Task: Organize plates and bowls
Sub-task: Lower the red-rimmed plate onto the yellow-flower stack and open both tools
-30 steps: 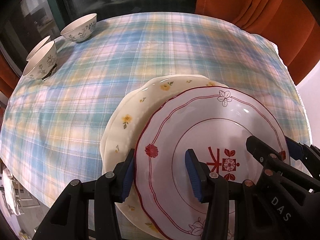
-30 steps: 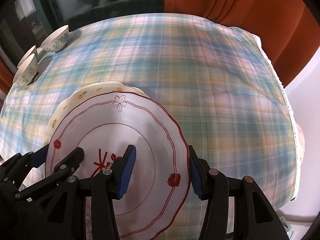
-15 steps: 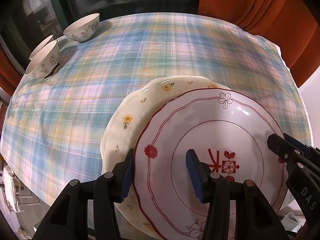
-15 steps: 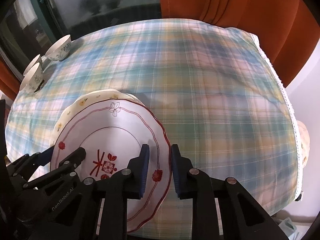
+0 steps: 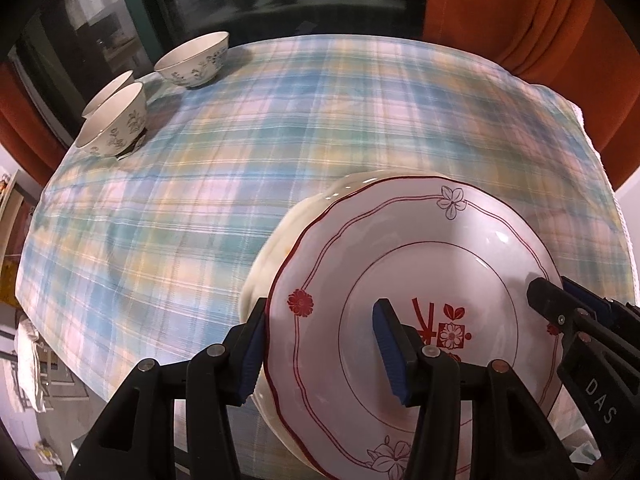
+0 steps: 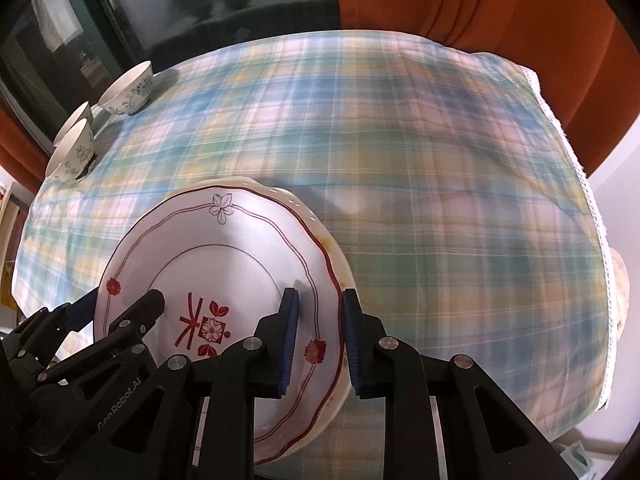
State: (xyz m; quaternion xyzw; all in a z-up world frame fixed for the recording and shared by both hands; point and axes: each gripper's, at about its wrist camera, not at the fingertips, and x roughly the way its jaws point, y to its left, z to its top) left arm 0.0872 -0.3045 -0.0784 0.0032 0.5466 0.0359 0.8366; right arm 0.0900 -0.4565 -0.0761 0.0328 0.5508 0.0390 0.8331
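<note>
The right gripper [image 6: 318,344] is pinching both stacked plates' rims; the left gripper [image 5: 324,348] is straddling the red-patterned plate [image 5: 420,280], spread. It could be sliding off the cream plate [image 5: 266,264] near the bench [image 5: 200,200] edge.

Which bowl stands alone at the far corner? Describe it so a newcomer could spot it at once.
On the plaid-clothed table, look to the far left corner by the dark window, where three white floral bowls sit. The lone white floral bowl stands farthest back, apart from the two close-set white floral bowls nearer the left edge.
</note>
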